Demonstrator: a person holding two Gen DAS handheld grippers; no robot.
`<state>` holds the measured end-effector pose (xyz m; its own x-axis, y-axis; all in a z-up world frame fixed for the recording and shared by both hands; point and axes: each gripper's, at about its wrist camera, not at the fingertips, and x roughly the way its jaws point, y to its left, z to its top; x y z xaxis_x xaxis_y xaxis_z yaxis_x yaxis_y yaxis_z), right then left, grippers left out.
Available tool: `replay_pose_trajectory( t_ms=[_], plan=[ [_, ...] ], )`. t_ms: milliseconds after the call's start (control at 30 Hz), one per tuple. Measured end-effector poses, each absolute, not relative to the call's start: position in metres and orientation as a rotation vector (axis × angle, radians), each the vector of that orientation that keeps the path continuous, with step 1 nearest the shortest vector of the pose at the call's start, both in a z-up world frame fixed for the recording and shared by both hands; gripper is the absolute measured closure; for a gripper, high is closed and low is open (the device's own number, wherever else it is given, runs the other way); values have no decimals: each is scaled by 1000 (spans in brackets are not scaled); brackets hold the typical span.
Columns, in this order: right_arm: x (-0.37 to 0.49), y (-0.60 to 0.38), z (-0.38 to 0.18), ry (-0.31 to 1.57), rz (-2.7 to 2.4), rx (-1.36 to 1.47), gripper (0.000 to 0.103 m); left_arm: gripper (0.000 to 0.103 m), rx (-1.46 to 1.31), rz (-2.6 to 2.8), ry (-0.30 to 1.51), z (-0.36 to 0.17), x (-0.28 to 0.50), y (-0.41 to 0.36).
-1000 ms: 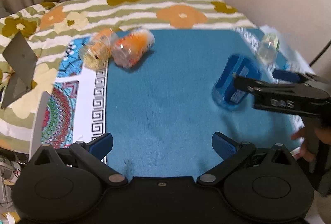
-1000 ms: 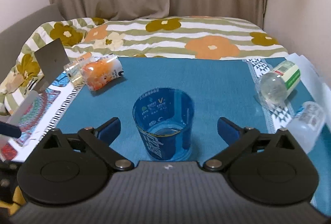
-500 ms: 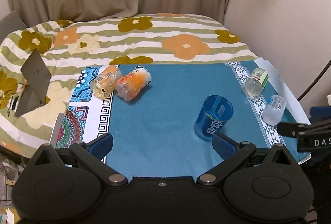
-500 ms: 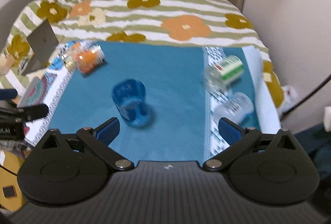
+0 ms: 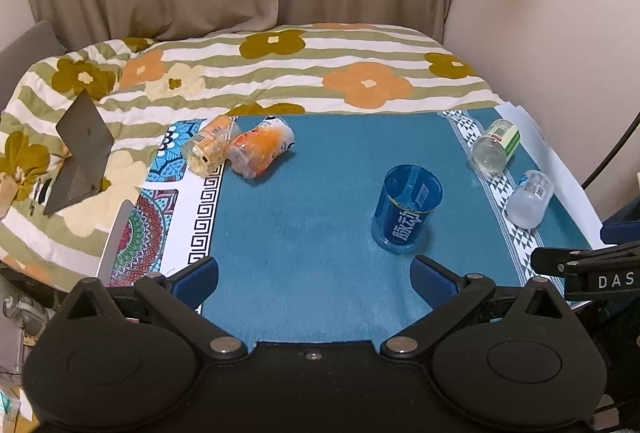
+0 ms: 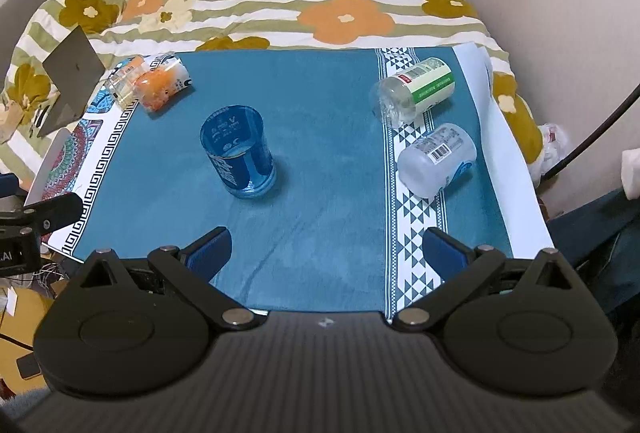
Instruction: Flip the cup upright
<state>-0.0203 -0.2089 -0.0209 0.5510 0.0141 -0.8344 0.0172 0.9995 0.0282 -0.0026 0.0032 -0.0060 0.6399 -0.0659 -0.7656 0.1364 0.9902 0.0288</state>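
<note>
A clear blue cup stands upright, mouth up, on the teal cloth; it also shows in the right wrist view. My left gripper is open and empty, held back near the cloth's front edge. My right gripper is open and empty, also drawn back from the cup. The right gripper's finger shows at the right edge of the left wrist view.
Two orange-print cups lie on their sides at the far left. A green-label cup and a frosted cup lie on their sides at the right. A grey stand sits on the floral quilt.
Both grippers have pulled back and up from the blue cup, which stays standing upright on the cloth. The right gripper no longer straddles it.
</note>
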Motion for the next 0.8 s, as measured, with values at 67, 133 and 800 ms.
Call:
replay_pose_trajectory(
  t_ms=[67,133,800],
  plan=[
    [-20,-208,-20,984,-3,31,0,0,92,-117,864,-6,-4,2],
    [-20,-208,-19,977,-5,32,0,0,94,-117,860,-6,-4,1],
    [-19,-211,-20,976,-22,44,0,0,110,-128,843,-7,0,-3]
  ],
)
